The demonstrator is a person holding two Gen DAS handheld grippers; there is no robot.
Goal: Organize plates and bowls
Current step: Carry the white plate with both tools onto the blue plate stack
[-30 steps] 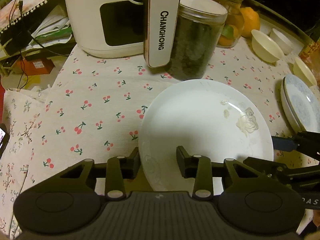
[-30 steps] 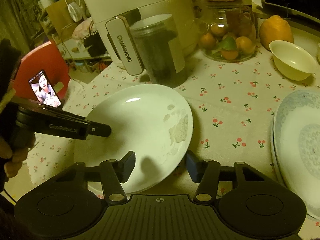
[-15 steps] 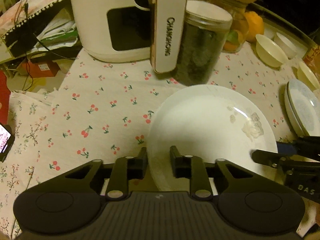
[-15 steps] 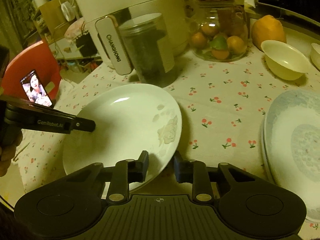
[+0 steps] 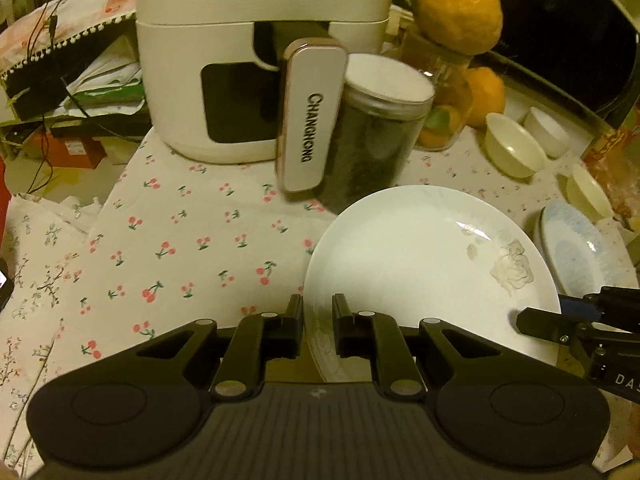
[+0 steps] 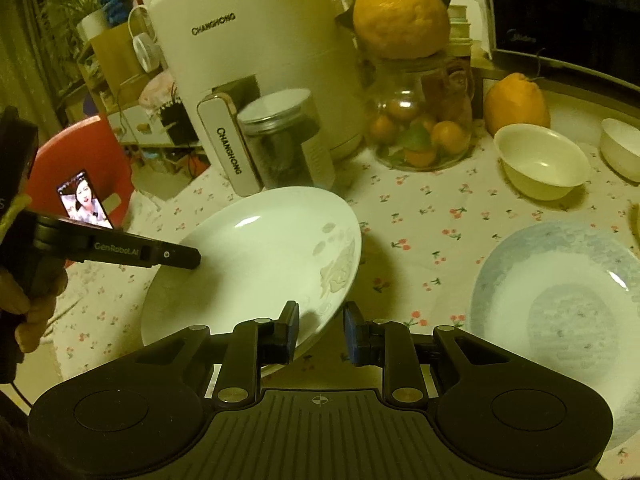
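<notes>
White round ceramic plate (image 5: 428,268) | our left gripper (image 5: 318,322) and right gripper (image 6: 320,330) both clamp its rim | lift level, matched pace, toward blue-patterned plate stack (image 6: 560,312).

Black plastic gripper (image 5: 317,322) bodies (silver pivot screws, blue pads (image 6: 352,340)).

Both wrist cams close, angled down, sharing white plate (image 5: 420,264).

White Changhong appliance (image 5: 240,80), dark-filled jar (image 5: 376,136), glass jar of fruit (image 6: 424,120), large citrus on it (image 6: 400,16), cherry-print tablecloth (image 5: 180,248), phone (image 6: 84,200) apparently on red chair (image 6: 76,160).
</notes>
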